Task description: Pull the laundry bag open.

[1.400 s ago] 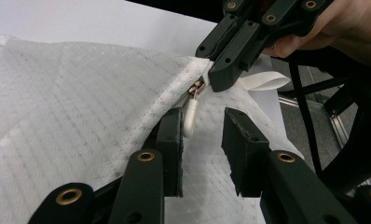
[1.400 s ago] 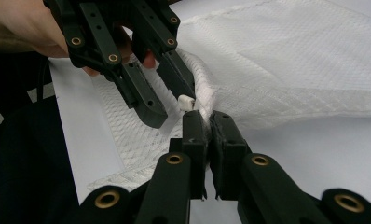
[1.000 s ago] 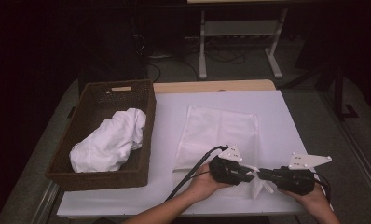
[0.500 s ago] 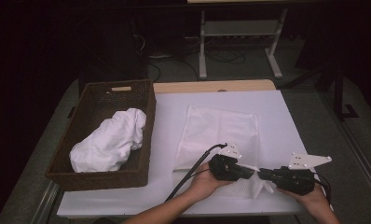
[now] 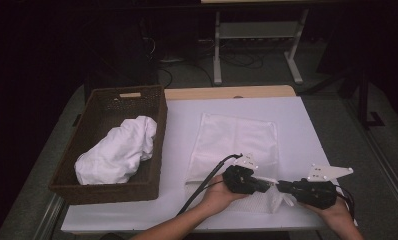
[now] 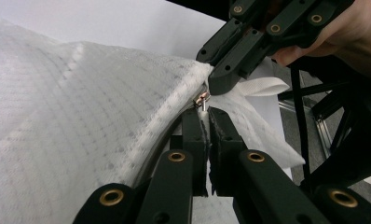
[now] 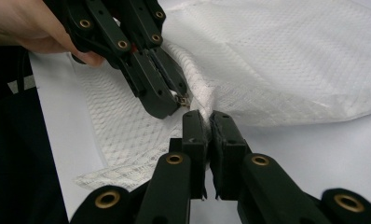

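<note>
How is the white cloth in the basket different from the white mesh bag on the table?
The white cloth lies bunched in a rumpled heap inside the brown basket; the mesh bag lies spread nearly flat on the white table. The cloth looks smooth, the bag netted, with a zipper. Nothing touches the cloth; the left gripper and right gripper pinch the bag's near end. Both are white fabric.

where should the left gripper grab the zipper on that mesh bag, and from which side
By the small metal zipper pull at the near corner of the white mesh bag. It stands clear of the cloth, so thin jaws can pinch it, coming in along the zipper line. The left gripper is shut on it that way, while the right gripper pinches the corner fabric beside it.
</note>
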A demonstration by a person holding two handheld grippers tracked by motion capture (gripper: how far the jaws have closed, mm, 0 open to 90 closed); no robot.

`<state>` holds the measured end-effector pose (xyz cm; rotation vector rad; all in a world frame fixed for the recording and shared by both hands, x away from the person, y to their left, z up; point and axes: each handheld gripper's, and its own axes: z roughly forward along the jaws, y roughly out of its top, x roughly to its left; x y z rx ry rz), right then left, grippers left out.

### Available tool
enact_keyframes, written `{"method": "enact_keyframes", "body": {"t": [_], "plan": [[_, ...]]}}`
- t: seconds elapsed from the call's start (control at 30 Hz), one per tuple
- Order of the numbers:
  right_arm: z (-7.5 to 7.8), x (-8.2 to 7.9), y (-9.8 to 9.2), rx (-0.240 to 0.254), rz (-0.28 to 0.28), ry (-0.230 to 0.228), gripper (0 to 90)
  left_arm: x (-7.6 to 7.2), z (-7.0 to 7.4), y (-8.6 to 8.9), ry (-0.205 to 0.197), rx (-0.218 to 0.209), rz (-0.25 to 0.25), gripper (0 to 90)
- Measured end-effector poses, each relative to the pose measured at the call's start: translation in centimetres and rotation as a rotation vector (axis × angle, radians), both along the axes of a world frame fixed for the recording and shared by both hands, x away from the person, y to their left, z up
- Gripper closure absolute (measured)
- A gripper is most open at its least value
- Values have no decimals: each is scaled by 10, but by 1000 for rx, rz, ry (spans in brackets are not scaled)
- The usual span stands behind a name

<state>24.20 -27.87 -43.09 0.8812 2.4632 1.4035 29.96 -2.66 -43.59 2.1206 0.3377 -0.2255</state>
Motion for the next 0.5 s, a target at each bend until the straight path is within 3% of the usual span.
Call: {"method": "enact_keyframes", "body": {"t": [0.5], "plan": [[-3, 2, -4, -13, -31, 14, 848, 1, -1, 14, 22, 8, 21, 867]]}}
